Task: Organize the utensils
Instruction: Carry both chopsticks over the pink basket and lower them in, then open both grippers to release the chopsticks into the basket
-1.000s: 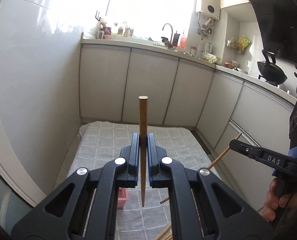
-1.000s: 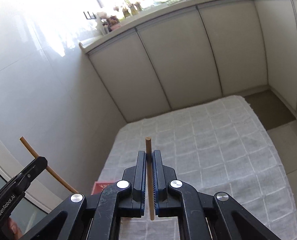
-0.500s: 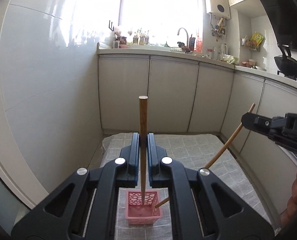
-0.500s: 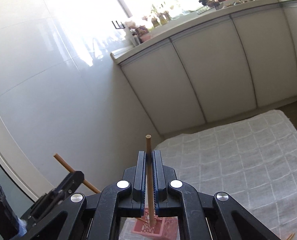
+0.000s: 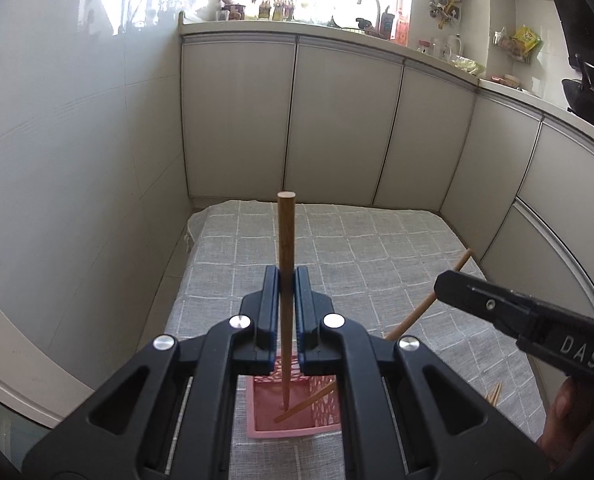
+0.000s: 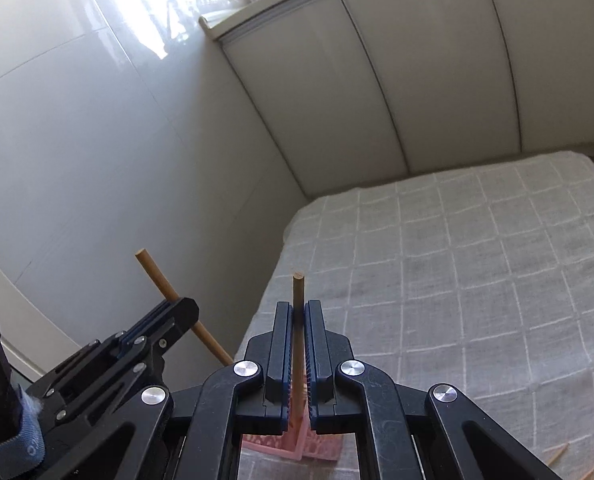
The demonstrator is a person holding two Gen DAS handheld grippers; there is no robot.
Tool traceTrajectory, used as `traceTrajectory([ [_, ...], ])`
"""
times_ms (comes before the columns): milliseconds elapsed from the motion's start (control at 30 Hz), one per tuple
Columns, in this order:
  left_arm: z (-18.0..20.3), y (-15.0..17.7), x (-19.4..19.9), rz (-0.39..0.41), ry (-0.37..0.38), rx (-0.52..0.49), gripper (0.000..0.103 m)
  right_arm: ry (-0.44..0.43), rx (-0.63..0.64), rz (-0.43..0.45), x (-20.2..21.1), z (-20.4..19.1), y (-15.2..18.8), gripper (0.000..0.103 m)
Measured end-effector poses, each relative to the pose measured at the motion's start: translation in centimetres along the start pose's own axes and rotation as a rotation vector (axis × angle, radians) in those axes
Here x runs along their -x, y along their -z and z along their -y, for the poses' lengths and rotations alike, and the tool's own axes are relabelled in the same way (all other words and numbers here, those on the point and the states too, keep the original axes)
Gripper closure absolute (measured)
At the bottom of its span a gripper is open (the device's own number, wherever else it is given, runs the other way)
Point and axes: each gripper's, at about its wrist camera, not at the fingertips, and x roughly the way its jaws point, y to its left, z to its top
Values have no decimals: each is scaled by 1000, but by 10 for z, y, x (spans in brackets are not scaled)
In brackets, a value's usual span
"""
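- Left gripper (image 5: 287,280): clamped on a wooden chopstick (image 5: 286,240), centre of the left wrist view. Long axis close to upright, blunt end up, tapered tip down.
- Tip of that chopstick: inside the pink basket (image 5: 297,430), low centre of the frame, at or just above the basket floor; contact not discernible.
- Right gripper (image 6: 296,312): clamped on a second chopstick (image 6: 297,292), centre of the right wrist view. In the left wrist view, same stick slanting from mid right down to low centre, thin end already inside the basket, near the first tip.
- Basket: standing on the grey checked cloth (image 5: 377,248), directly below both claws, largely hidden behind the jaws in each view.
- Governing relation: basket opening straight beneath both stick tips. Left stick nearly vertical over the basket; right stick tilted, entering from the right side of the frame.
- Judged step: lowering and release of both sticks into the basket. Likely risk: slanted stick levering against the basket wall and tipping the light basket on release.
- Loose chopsticks (image 6: 557,454): on the cloth, lower right corner of the right wrist view, not yet collected.
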Motion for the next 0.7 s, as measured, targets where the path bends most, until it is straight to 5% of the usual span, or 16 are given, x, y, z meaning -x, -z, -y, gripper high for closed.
traceTrajectory([
  [233,2,2,-13,-32,92,41,95,-24,-50,-31,-8,13,2,96],
  [367,5,1,-12,-26,175,73,81,-54,-91,-40,-4,20,-1,93],
  [567,0,-3,-3,-13,154,96,57,-75,-114,-29,12,22,-5,81],
  [700,-2,-3,8,-26,123,103,51,-79,-112,-24,30,25,-5,72],
])
